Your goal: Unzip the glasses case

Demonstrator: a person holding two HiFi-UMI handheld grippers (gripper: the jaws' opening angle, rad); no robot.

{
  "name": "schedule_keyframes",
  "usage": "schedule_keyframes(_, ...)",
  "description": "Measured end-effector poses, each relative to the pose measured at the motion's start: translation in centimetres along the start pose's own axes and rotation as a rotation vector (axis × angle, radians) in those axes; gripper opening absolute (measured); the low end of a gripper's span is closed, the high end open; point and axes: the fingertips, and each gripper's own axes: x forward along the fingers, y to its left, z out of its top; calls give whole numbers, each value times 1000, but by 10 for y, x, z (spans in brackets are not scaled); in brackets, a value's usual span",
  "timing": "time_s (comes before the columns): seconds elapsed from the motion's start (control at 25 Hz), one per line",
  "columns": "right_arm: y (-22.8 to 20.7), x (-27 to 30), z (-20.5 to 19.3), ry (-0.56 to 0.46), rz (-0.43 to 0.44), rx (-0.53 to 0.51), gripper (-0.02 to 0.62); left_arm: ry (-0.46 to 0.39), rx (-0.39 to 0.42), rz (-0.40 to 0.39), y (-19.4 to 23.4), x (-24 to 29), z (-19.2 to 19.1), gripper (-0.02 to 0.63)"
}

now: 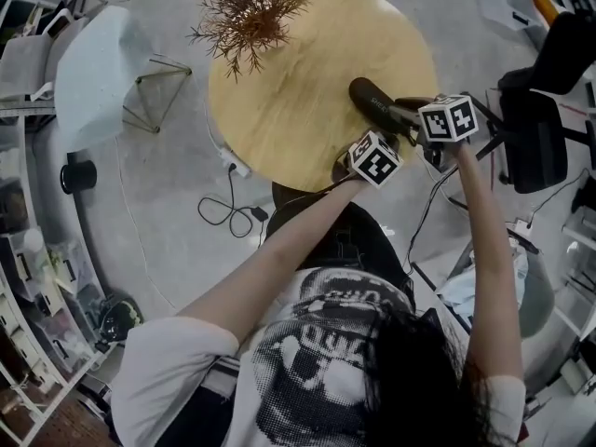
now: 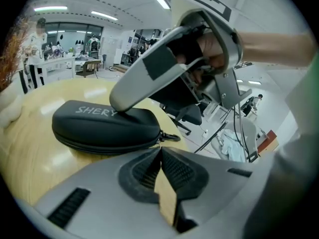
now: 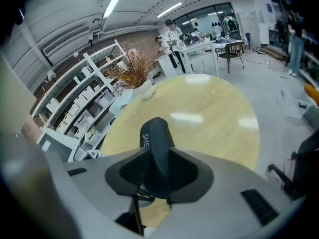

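Round wooden tabletop [image 1: 307, 91] on grey concrete floor [image 1: 168, 184], open-plan office with strip lights. Dried plant [image 1: 244, 7] at tabletop's 11 o'clock. Black glasses case [image 1: 374, 103] lies near 4 o'clock edge, zipped shut. Right tongs [image 3: 158, 158] clamped across case's end. Left tongs [image 2: 160, 151] fully closed, empty, just short of case. Only left gripper view shows zipper pull [image 2: 169, 137]; only right gripper view shows pads pressing case's sides.

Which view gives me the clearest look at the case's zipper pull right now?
Left gripper view: the zipper pull protrudes from the glasses case, unobstructed. Right gripper view sees the case end-on, pull unclear; head view shows only its far end.
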Motion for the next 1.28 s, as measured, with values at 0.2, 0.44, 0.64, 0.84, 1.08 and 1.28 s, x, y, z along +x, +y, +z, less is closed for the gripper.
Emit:
schedule_keyframes(0.2, 0, -1, 0, 8, -1, -10, 114, 15, 56, 4, -2, 2, -2, 14)
schedule_keyframes(0.44, 2, -1, -1, -18, -1, -23, 112, 25, 120, -20, -3, -3, -11, 47)
schedule_keyframes(0.64, 3, -4, 0, -75, -14, -21, 108, 5, 13, -56, 5, -26, -23, 118)
schedule_keyframes(0.84, 11, -10, -3, -164, -24, -27, 106, -49, -50, -53, 17, -59, -38, 118)
schedule_keyframes(1.08, 46, -22, -13, -238, -18, -72, 107, -141, -125, -58, 24, -104, -48, 118)
schedule_keyframes(1.28, 97, -10, -33, -267, 9, -96, 107, -190, -131, -81, 12, -139, -66, 118)
